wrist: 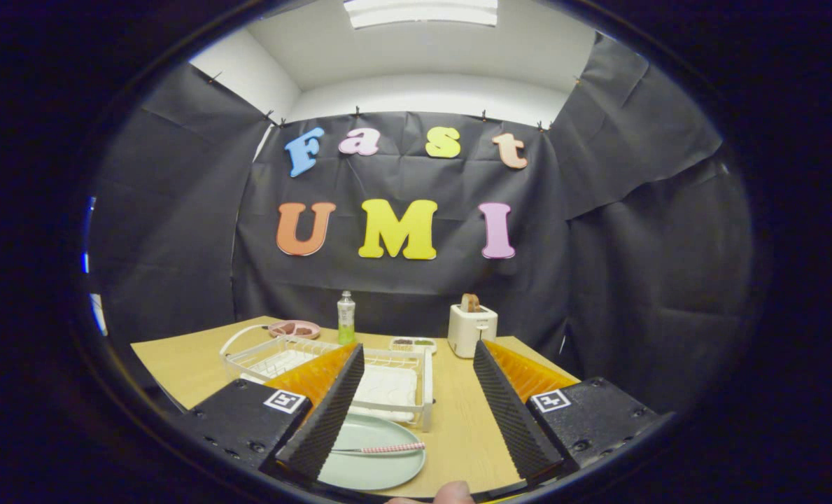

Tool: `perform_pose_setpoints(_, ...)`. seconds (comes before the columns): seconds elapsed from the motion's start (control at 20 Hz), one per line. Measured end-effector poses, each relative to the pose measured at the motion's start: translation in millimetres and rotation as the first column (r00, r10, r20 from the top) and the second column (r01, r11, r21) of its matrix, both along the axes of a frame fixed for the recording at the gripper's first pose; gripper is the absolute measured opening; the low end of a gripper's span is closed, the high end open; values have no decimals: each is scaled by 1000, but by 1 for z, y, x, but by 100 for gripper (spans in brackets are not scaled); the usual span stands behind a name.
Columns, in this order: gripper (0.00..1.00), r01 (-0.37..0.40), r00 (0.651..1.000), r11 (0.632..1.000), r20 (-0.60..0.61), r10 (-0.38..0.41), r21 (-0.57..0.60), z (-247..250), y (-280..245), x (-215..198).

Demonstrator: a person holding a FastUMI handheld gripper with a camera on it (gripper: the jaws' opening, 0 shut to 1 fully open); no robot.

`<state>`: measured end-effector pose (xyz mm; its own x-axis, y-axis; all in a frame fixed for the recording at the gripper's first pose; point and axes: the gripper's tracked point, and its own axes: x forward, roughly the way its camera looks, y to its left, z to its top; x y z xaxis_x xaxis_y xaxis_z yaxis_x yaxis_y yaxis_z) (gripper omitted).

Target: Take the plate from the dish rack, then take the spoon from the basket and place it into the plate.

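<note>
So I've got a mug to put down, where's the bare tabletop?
Bare wood runs between the open gripper fingers, from the plate and dish rack across toward the toaster. The table corner beside the rack is free too. Behind the rack it is crowded: bottle, pink dish, small tray.

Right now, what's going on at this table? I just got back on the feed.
The hand-held gripper hangs above the wooden table with its fingers wide open, holding nothing. Between the fingers, a pale green plate lies flat on the table, with a spoon with a checked handle already on it. Just beyond stands the white dish rack. A bottle and a toaster stand further back.
</note>
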<state>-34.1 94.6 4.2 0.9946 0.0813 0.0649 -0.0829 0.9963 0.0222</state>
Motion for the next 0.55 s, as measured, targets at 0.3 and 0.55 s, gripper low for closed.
perform_pose_setpoints(0.3,100,5,1000,1000,8,-5,11,2,-1,1)
perform_pose_setpoints(0.55,100,15,1000,999,-3,-15,29,0,-6,4)
